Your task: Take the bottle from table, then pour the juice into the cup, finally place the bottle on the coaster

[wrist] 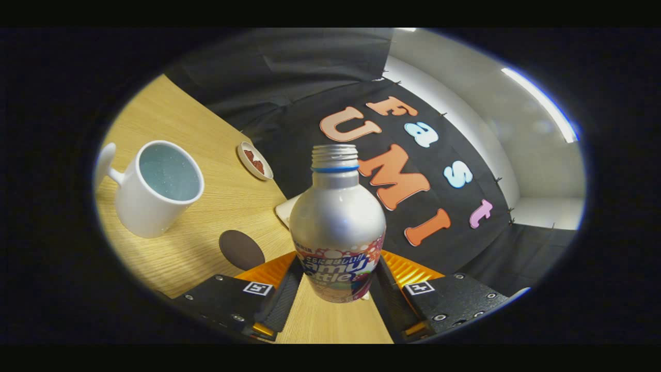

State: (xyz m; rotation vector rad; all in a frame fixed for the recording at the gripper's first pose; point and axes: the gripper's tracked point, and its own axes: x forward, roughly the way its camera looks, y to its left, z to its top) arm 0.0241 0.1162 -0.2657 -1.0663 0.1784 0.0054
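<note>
A silver bottle (336,222) with an open threaded neck and a blue ring stands between my fingers, held above the wooden table (217,196). My gripper (338,281) is shut on the bottle's lower, labelled part. The whole view is tilted. To the left of the bottle sits a white mug (155,188) with pale blue-grey liquid inside, its handle turned away from the bottle. A dark brown round coaster (241,249) lies on the table between the mug and my left finger.
A small white dish (254,160) with something reddish-brown in it rests near the table's far edge. A pale flat object (287,210) peeks out just behind the bottle. The black cloth wall rises beyond the table.
</note>
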